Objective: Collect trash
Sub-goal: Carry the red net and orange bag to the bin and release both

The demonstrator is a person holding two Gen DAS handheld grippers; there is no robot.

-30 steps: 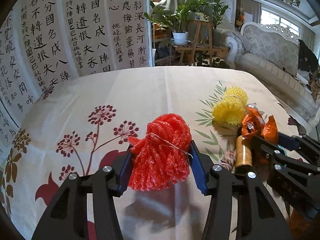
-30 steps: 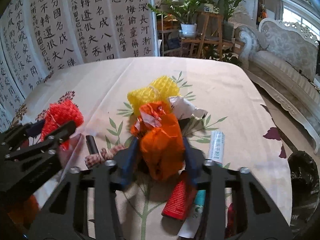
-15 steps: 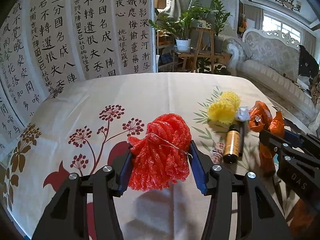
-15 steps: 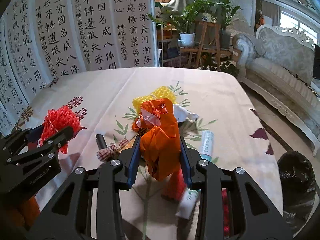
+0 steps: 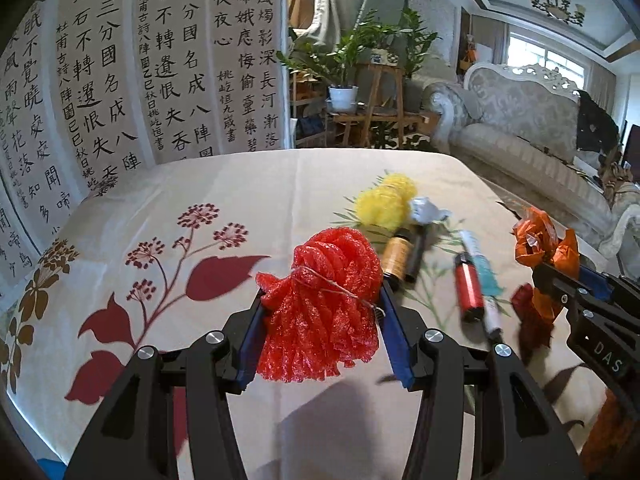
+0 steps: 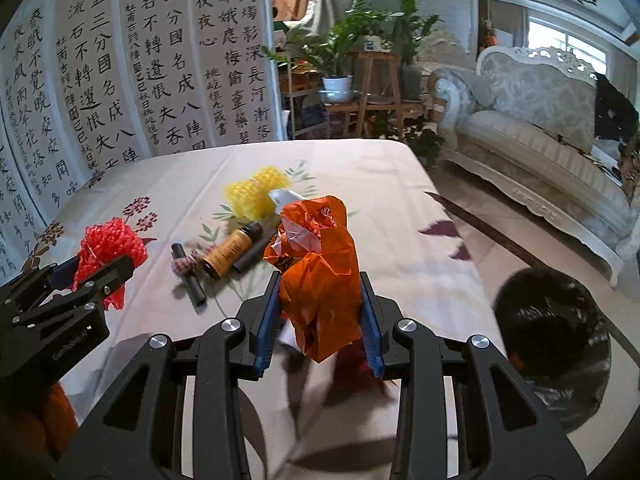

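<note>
My left gripper (image 5: 320,312) is shut on a red foam net (image 5: 320,304), lifted above the tablecloth. The same net (image 6: 108,252) shows at the left of the right wrist view, held by the left gripper (image 6: 92,276). My right gripper (image 6: 318,304) is shut on a crumpled orange plastic bag (image 6: 320,264), which also appears at the right edge of the left wrist view, orange bag (image 5: 544,244). On the table lie a yellow foam net (image 5: 386,202), a white crumpled scrap (image 5: 428,210), a brown bottle (image 6: 230,254), a black tube (image 6: 188,274), a red lighter (image 5: 468,290) and a white tube (image 5: 480,264).
A bin lined with a black bag (image 6: 556,340) stands on the floor just right of the table edge (image 6: 452,248). Beyond the table are a calligraphy screen (image 5: 140,80), potted plants on a wooden stand (image 5: 360,80) and a sofa (image 5: 532,132).
Both grippers have risen and pulled back with their loads. The orange bag has come off the table pile and swung right, toward the bin, uncovering the bottle and lighter.
</note>
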